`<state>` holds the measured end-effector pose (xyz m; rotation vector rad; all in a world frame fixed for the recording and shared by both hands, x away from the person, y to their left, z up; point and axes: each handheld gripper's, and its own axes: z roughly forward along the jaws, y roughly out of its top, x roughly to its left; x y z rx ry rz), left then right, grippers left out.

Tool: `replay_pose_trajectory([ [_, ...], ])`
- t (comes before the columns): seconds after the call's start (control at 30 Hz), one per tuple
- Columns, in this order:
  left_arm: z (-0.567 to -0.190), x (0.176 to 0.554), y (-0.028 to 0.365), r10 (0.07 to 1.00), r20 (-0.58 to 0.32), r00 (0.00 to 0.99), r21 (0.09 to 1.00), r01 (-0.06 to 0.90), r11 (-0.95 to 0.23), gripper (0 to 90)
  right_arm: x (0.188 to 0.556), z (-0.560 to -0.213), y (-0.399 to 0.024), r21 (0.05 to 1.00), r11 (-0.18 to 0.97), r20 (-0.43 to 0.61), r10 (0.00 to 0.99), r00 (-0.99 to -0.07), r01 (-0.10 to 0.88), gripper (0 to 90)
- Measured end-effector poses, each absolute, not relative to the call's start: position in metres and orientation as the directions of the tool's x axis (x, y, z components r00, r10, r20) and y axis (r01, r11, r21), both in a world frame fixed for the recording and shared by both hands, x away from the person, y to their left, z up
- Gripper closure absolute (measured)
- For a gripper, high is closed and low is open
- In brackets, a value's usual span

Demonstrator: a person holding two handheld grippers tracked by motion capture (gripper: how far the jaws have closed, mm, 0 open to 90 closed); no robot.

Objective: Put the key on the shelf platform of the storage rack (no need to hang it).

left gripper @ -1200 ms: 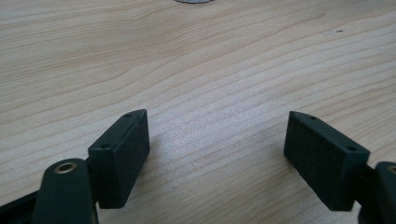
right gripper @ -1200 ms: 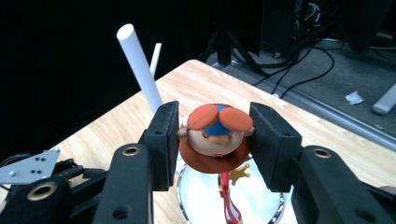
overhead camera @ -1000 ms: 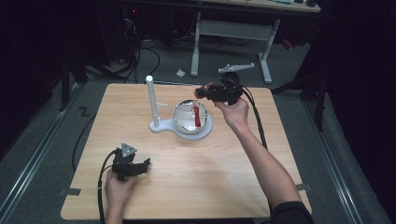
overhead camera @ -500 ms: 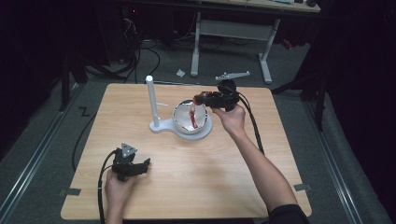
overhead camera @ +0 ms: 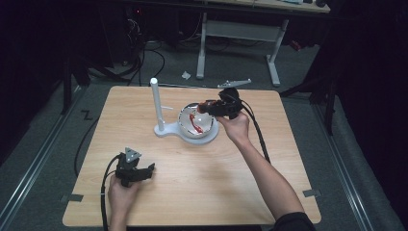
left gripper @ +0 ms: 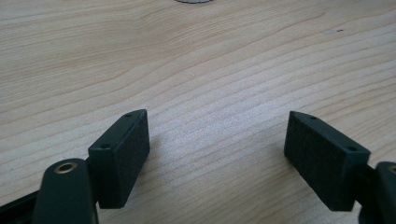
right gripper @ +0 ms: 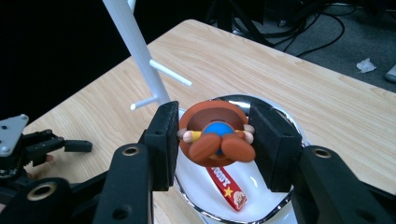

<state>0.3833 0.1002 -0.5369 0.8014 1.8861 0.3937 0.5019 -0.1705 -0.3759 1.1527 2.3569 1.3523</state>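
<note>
Over the shiny bowl (right gripper: 280, 121) the right gripper (right gripper: 215, 140) hangs, jaws clamped on a round brown toy figure (right gripper: 212, 133), one pad on each flank. Figure sits directly above the bowl's hollow, not touching it. Inside the bowl lies a red strip with a star (right gripper: 226, 184), long axis running toward the gripper. White peg stand (overhead camera: 156, 103) stands just beside the bowl. Left gripper (overhead camera: 134, 171) rests on the table (overhead camera: 288, 159), well apart from the bowl, jaws spread, nothing between. Right hand is clearly the nearer; likely release goes straight down.
</note>
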Motion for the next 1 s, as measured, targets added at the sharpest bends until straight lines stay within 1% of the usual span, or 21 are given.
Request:
replay_pose_trajectory([
  [0.53, -0.535, 0.383, 0.098, 0.652, -0.694, -0.306, 0.558, 0.344, 0.755, 22.7, 0.505, -0.393, -0.17, 0.78, 0.292, 0.201, 0.72, -0.664, 0.553, 54.9],
  [1.0, -0.535, 0.383, 0.097, 0.65, -0.696, -0.305, 0.554, 0.347, 0.757, 22.6, 0.512, -0.408, -0.165, 0.756, 0.302, 0.206, 0.733, -0.648, 0.582, 54.8],
])
